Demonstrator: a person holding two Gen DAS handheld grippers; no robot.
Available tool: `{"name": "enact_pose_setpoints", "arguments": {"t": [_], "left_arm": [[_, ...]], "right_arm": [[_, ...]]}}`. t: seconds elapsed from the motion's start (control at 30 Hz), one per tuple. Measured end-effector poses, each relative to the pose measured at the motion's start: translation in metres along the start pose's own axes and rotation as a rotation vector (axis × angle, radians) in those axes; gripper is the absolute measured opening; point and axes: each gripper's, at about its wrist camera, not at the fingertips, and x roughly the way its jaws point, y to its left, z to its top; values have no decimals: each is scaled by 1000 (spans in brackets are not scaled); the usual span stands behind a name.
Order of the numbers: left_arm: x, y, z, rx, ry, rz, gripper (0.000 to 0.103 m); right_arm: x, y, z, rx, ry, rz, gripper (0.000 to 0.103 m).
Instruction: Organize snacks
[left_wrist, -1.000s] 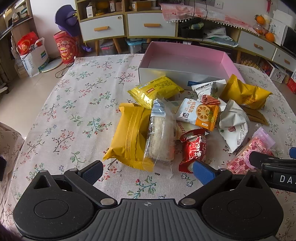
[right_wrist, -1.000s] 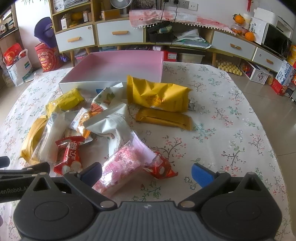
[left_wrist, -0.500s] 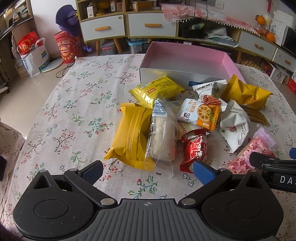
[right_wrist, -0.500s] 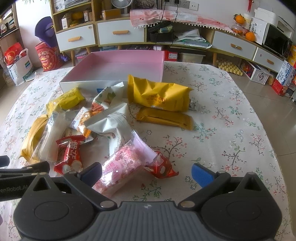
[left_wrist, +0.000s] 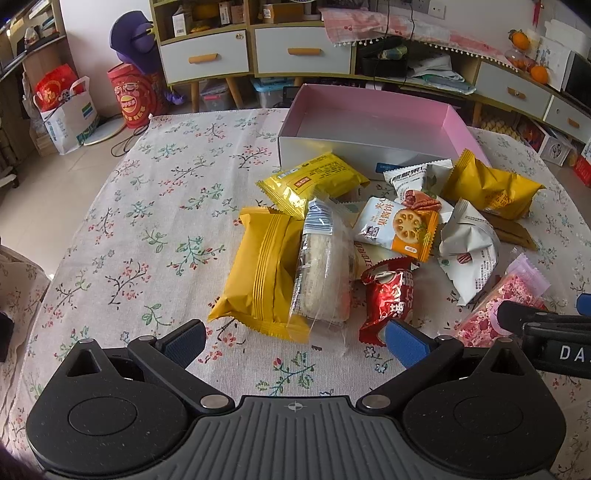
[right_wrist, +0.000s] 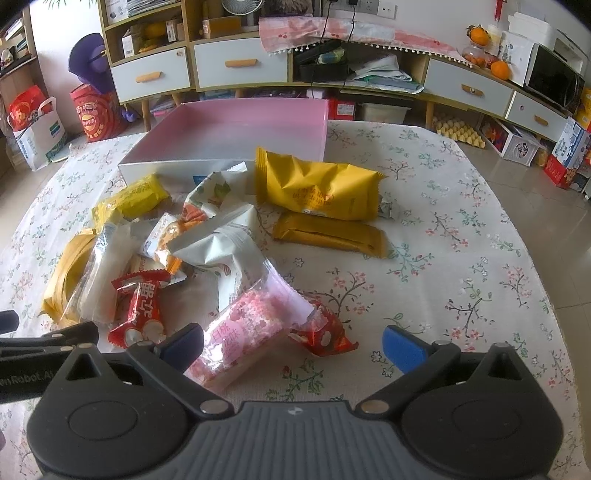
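Both grippers held w/ jaws spread, nothing grasped: left gripper (left_wrist: 293, 338), right gripper (right_wrist: 293, 345). Mixed foil snack packets (left_wrist: 369, 236) heaped mid floral-cloth table (left_wrist: 147, 221), against near wall of empty pink-lined cardboard box (left_wrist: 369, 122) by far edge. Pink sweet pouch (right_wrist: 245, 332) lies betw. right jaws, untouched.

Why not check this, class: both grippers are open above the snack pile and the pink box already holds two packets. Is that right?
Not quite. The pink box is empty, as the left wrist view shows. The left gripper and right gripper are indeed open above the snack pile.
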Motion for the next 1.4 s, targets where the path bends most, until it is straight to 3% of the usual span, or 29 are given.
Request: {"name": "enact_pose_setpoints", "arguments": {"t": [0.73, 0.9, 1.17, 1.4], "left_arm": [[3, -1, 0, 24, -2, 22, 103], [4, -1, 5, 34, -20, 29, 103], [-4, 1, 20, 80, -41, -33, 103], [-4, 11, 52, 79, -38, -129, 103]], "right_arm": [[2, -4, 5, 10, 8, -8, 92], [2, -6, 9, 23, 26, 54, 92], [-3, -10, 26, 8, 17, 73, 92], [4, -12, 47, -31, 89, 150, 92]]}}
